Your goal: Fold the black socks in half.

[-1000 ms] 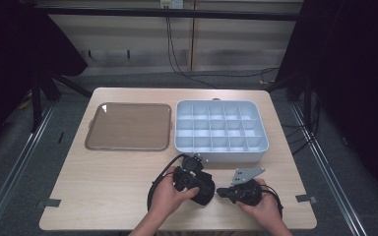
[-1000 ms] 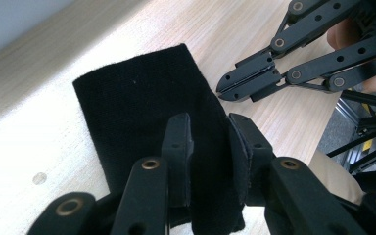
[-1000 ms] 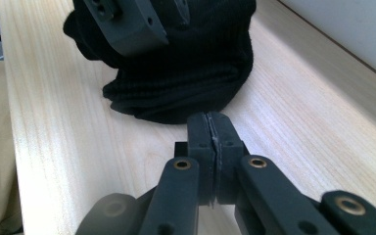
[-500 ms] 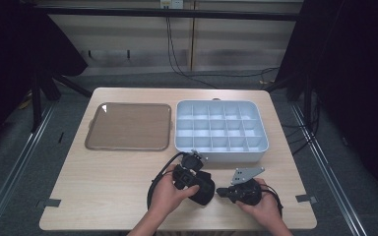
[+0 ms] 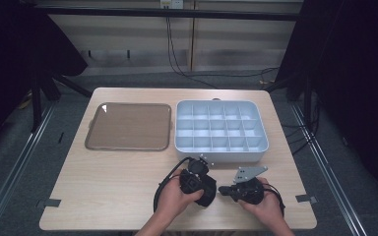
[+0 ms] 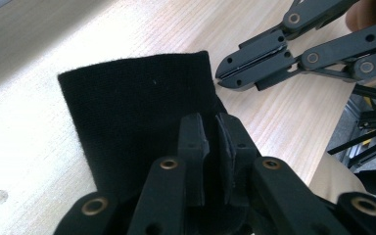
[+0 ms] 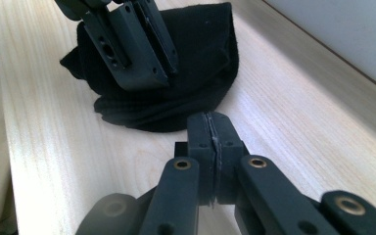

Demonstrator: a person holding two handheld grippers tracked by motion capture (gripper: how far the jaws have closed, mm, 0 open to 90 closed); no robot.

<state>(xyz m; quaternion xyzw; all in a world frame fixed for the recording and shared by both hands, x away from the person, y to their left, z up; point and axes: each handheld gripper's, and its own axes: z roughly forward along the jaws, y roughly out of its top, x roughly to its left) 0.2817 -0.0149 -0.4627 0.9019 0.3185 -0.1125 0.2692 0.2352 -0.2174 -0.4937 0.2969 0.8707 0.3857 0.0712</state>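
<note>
Right now my left claw point(image 6: 214, 147) has just been closing and pinches an edge of the floppy black cloth point(image 6: 137, 117), which stands up from the pale wooden surface point(image 5: 108, 187) near its front edge, in front of the light grey divided tray point(image 5: 221, 130). Close beside it, my right claw point(image 7: 210, 147) is pressed fully together with nothing in it, its tips near the cloth without touching it.

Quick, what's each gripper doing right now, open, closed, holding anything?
Left gripper: its fingers have just been closing and are now shut on the black cloth.
Right gripper: shut, with nothing between its fingers.
</note>
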